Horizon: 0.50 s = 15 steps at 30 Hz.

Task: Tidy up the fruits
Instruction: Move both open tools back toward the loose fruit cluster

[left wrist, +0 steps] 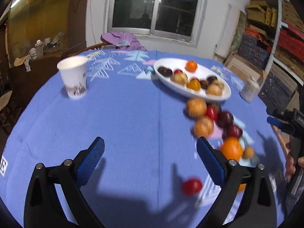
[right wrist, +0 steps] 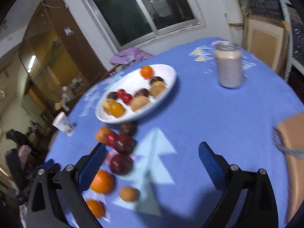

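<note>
Table (left wrist: 123, 114): round, under a blue cloth printed with pale triangles and trees.

Plate (left wrist: 224, 95): white, oval, toward the far right part of the tabletop. It holds a mix of fruit: one small orange (left wrist: 191, 66) at its far end, a yellow-orange piece (left wrist: 193, 85), tan pieces, red pieces and several dark brown ones. All pieces lie inside the rim; blur hides finer detail.

Loose fruit (left wrist: 212, 121): a string of pieces on the cloth, starting just beside the near edge of the plate and running toward the near right edge of the tabletop. It includes two tan-orange pieces, a small red one, dark red plums (right wrist: 121, 163), a large orange (left wrist: 231, 149) and a small tan piece (right wrist: 128, 194). One red piece (left wrist: 191, 186) lies apart from the string, nearer the table's front edge.

Paper cup (left wrist: 73, 77): white, upright, far left part of the tabletop, well apart from the plate.

Can (right wrist: 229, 66): pale, upright, near the far right edge, beyond the plate.

Left gripper (left wrist: 150, 148): jaws spread wide, nothing between them, above bare cloth; its right finger stands in front of the large orange.

Right gripper (right wrist: 152, 152): jaws spread wide, holding nothing, over a pale triangle print; its left finger is just beside the plums and the large orange.

Box (right wrist: 292, 152): a brown cardboard one, at the right edge of the tabletop.
</note>
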Available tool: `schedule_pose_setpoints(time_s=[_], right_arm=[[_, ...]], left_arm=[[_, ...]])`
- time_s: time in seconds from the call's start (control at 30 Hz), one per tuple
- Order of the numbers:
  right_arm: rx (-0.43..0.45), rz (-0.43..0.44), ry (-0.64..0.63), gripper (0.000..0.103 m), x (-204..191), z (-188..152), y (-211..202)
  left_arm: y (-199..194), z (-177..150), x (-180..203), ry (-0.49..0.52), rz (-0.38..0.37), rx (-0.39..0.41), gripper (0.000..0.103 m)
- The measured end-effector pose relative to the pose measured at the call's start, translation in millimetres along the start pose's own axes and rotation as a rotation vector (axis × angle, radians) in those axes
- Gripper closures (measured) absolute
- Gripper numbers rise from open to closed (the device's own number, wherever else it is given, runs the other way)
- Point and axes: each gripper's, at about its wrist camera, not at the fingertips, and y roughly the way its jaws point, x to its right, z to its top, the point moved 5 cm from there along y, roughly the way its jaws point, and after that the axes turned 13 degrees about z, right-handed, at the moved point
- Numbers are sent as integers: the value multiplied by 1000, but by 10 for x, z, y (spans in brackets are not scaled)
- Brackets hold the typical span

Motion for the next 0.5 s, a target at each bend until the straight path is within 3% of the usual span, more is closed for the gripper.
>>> schedule_pose_setpoints(time_s=[0.17,0.3,0.5], right_arm=[[30,35,85,3,152,-88,-144],[-6,37,127,3,186,-128,-76],[-42,35,91,3,63,-184,-25]], left_arm=[[-235,-263,175,108,-33,36,7],[-193,-305,302,163,-38,21,7],[-190,-367,497,245,-68,12,7]])
